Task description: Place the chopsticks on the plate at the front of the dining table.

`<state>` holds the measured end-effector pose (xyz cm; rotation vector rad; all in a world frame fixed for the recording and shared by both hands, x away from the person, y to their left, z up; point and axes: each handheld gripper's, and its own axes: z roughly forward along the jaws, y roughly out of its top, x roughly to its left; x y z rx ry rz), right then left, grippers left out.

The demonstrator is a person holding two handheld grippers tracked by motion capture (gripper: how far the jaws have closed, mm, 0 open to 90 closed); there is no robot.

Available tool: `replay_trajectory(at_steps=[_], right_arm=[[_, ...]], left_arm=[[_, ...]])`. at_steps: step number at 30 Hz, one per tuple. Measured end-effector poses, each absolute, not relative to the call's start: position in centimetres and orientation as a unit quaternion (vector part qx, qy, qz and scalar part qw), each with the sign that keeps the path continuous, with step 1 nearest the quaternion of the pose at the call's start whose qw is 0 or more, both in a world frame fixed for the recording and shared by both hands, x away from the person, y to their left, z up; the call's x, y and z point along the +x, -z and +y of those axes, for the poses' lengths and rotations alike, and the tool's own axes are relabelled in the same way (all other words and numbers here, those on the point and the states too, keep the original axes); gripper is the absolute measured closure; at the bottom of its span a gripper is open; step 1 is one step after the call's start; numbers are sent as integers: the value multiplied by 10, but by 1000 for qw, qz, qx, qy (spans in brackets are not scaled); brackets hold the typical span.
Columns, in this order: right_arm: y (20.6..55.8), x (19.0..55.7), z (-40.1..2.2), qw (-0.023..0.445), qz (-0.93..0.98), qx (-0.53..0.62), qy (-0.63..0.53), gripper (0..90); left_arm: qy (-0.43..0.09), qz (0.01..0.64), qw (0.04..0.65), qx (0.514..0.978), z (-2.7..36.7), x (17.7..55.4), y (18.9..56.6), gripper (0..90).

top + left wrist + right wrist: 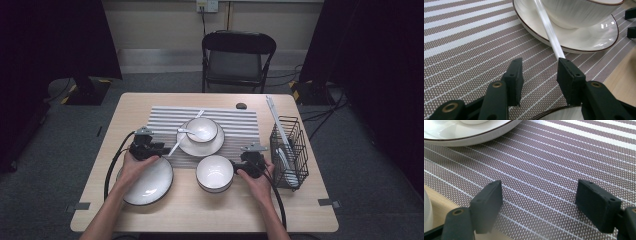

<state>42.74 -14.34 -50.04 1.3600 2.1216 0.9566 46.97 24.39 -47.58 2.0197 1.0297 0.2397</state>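
Observation:
A white spoon (186, 135) lies in a bowl (202, 128) on a dark-rimmed plate (212, 146) on the striped placemat (235, 122), its handle (549, 30) sloping off the plate's rim toward me. My left gripper (157, 149) is open just off the plate's left edge. In the left gripper view (540, 65) the handle's end lies at the tip of the right-hand jaw, with no pad pressing on it. My right gripper (250, 159) stands wide open low over the placemat (549, 157), nothing between its jaws (540, 186). The plate (461, 137) lies ahead of it.
A second white bowl (214, 172) sits at the front centre, by the right gripper. A large plate (147, 182) lies under the left hand. A black wire rack (290, 150) with utensils stands at the table's right edge. A black chair (237, 60) stands behind the table.

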Motion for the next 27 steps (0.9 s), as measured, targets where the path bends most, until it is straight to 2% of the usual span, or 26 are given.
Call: replay_trajectory(at_steps=[27], right_arm=[[500, 427, -144, 220, 767, 492, -347, 209]], left_arm=[[-97, 405, 404, 814, 233, 468, 478, 365]])
